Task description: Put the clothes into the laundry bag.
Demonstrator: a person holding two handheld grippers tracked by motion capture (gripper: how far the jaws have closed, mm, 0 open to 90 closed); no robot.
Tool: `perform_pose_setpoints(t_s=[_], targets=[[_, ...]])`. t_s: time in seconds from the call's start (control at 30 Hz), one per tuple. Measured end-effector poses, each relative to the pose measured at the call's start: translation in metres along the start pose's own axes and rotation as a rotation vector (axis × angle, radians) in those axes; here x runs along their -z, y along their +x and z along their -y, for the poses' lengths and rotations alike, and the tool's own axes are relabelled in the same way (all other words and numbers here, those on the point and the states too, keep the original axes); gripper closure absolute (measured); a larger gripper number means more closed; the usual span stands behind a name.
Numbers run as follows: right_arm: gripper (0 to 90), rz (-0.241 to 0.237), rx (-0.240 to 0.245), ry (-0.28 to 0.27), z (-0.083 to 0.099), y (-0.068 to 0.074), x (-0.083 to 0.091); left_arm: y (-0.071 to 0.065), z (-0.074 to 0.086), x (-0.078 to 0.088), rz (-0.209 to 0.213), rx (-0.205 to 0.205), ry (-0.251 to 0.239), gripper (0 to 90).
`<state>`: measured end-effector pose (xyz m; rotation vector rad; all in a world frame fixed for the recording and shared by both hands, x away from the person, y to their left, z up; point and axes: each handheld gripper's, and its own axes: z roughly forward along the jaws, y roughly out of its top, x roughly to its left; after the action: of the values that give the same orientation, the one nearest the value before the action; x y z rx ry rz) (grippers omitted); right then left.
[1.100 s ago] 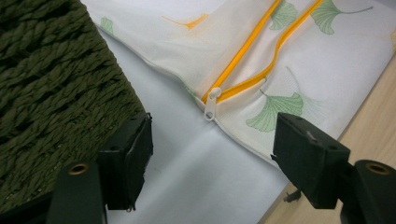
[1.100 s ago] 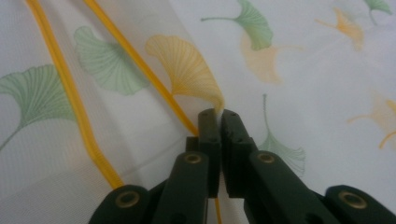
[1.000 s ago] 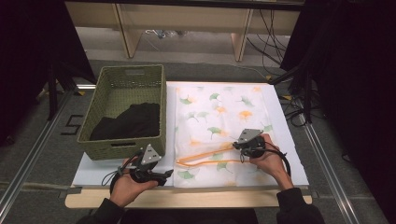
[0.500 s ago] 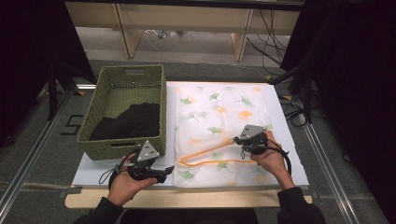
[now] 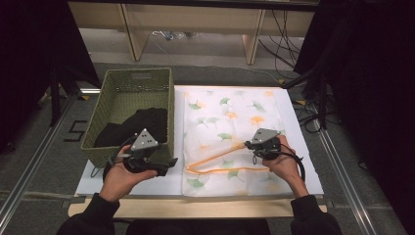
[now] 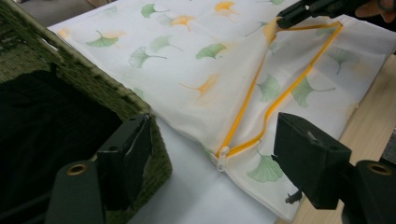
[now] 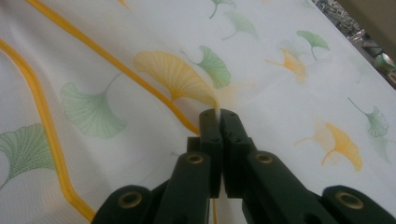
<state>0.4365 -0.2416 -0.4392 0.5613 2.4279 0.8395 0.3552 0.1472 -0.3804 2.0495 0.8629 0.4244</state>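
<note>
White mesh laundry bag [image 5: 230, 132] with ginkgo leaf print lies flat on the white board [image 5: 303, 147] of the worktop, taking up the middle and right of it, near edge close to the front edge. Its orange zipper [image 5: 215, 159] is undone along the near part, forming a long open wedge; zipper pull [image 6: 222, 154] sits at the wedge's left tip near the bag's front-left corner. Right gripper [image 5: 250, 145] has jaws fully closed, pinching a fold of the upper mesh layer at the zipper edge and lifting it off the lower layer; right gripper view shows the cloth nipped between the tips [image 7: 218, 116]. Left gripper [image 5: 169, 162] hangs above the front-left part of the board, jaws wide apart with nothing between them, pointing toward the bag's zipper end. Green woven basket [image 5: 128, 115] stands on the left of the worktop, its right wall just beside the bag's left edge, with dark clothing [image 5: 132, 127] heaped inside; the basket's front-right corner sits right by the left gripper, close between it and the clothing. Cables [image 5: 293, 54] and wooden frame legs lie on the floor beyond the far edge
</note>
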Motion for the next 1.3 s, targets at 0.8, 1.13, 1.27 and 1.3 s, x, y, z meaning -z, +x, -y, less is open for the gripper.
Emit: perform_pose_setpoints(t_s=[0.8,1.13,1.27,1.3], targets=[[90.0,0.023,-0.023,-0.007,0.0,-0.003,0.003,0.124,-0.041,-0.006,-0.255,0.055,0.116,23.1],[90.0,0.012,-0.025,0.003,0.001,-0.002,0.001,0.165,-0.022,-0.041,-0.255,0.072,0.246,20.4],[90.0,0.009,-0.029,0.004,0.001,-0.002,0.0,0.176,-0.014,-0.053,-0.23,0.083,0.258,18.9],[90.0,0.006,-0.028,0.002,0.002,-0.002,0.0,0.179,-0.012,-0.056,-0.223,0.072,0.266,16.9]])
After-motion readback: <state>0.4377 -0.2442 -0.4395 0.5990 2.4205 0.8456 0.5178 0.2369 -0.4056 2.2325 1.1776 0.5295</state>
